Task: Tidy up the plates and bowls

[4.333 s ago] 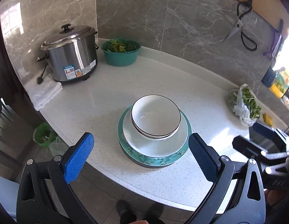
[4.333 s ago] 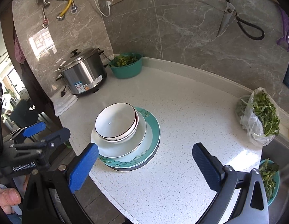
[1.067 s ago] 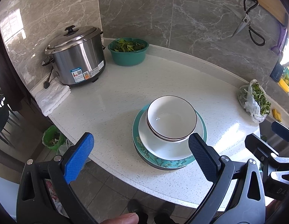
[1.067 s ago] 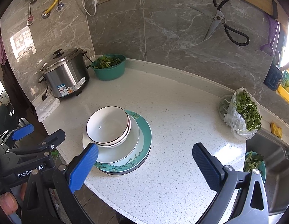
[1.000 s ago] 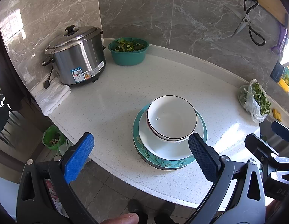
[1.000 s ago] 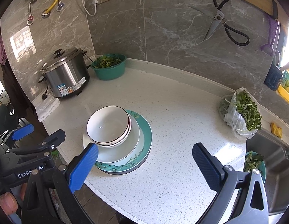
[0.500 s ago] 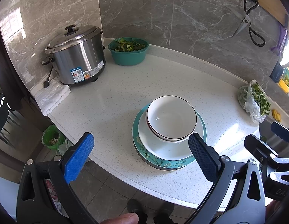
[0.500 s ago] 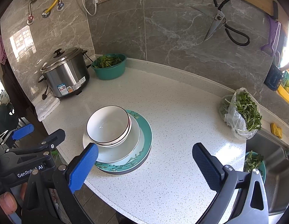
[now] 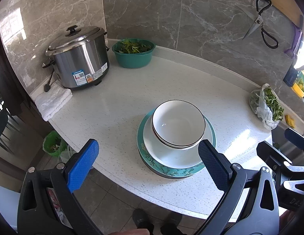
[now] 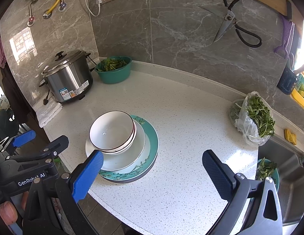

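Observation:
Two nested white bowls with dark rims (image 9: 178, 124) (image 10: 112, 131) sit on a white plate (image 9: 167, 156) (image 10: 120, 160), which lies on a teal floral plate (image 9: 171, 171) (image 10: 150, 156) near the front edge of the white counter (image 9: 122, 105) (image 10: 181, 121). My left gripper (image 9: 147, 161) is open and empty, held above and in front of the stack. My right gripper (image 10: 152, 168) is open and empty, to the right of the stack. Each gripper shows at the edge of the other's view.
A steel rice cooker (image 9: 79, 62) (image 10: 68, 78) and a teal basin of greens (image 9: 133, 51) (image 10: 113, 68) stand at the back left. A folded white towel (image 9: 53, 99) lies by the cooker. A bag of greens (image 9: 266, 105) (image 10: 254, 117) lies at right, a sink (image 10: 289, 176) beyond it. Scissors (image 10: 236, 23) hang on the wall.
Since about four seconds ago both grippers have drawn back and up from the stack. Over the last second nothing has visibly moved.

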`<move>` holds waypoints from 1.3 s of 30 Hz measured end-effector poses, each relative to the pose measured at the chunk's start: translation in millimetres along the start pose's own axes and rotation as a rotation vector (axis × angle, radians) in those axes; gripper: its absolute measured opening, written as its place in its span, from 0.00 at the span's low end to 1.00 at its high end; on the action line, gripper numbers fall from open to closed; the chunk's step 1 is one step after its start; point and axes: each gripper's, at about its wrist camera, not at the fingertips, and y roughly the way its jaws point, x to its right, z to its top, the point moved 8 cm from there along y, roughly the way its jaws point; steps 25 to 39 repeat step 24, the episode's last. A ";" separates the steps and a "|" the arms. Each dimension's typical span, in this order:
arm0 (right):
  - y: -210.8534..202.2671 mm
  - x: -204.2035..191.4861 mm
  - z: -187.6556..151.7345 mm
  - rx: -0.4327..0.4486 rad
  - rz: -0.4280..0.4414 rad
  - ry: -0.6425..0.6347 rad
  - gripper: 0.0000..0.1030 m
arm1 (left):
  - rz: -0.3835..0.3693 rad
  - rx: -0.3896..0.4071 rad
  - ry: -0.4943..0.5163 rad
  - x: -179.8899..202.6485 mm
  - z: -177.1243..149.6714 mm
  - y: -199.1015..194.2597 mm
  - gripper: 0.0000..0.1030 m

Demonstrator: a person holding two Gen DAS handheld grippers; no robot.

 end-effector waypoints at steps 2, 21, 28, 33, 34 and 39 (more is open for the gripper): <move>0.2 1.1 -0.2 -0.001 -0.001 0.001 1.00 | -0.003 -0.006 -0.003 0.4 -0.2 2.1 1.00; 2.8 3.4 -3.5 -0.008 0.003 0.003 1.00 | 0.003 0.024 -0.011 4.1 -2.6 -4.5 1.00; 3.4 4.2 -4.0 -0.010 0.003 0.003 1.00 | 0.007 0.027 -0.006 4.9 -1.9 -5.2 1.00; 3.4 4.2 -4.0 -0.010 0.003 0.003 1.00 | 0.007 0.027 -0.006 4.9 -1.9 -5.2 1.00; 3.4 4.2 -4.0 -0.010 0.003 0.003 1.00 | 0.007 0.027 -0.006 4.9 -1.9 -5.2 1.00; 3.4 4.2 -4.0 -0.010 0.003 0.003 1.00 | 0.007 0.027 -0.006 4.9 -1.9 -5.2 1.00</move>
